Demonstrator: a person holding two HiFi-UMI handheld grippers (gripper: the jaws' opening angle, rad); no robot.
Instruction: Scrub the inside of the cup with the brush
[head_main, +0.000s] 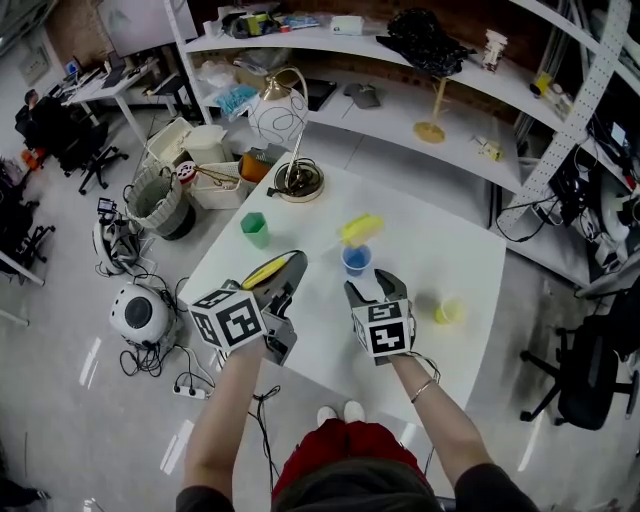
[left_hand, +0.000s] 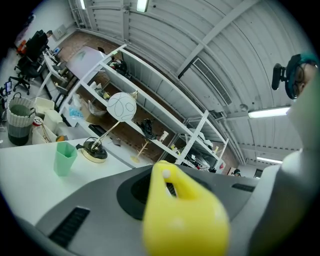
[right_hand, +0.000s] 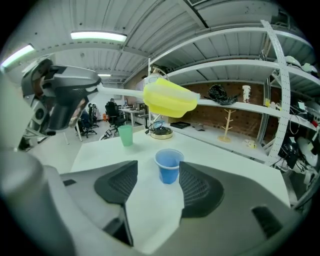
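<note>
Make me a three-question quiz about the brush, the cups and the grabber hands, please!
1. Where is the head of the yellow brush, compared with the blue cup?
A deep inside it
B up above it
C lying under it

2. What colour is the cup nearest the lamp?
A green
B red
C black

3. How are the jaws of the right gripper?
A shut on the brush
B shut on the blue cup
C open, holding nothing

Answers:
1 B, the right gripper view shows air between brush head and cup rim.
2 A, it is plainly green.
3 C, both pads stand apart, with the blue cup farther ahead.
</note>
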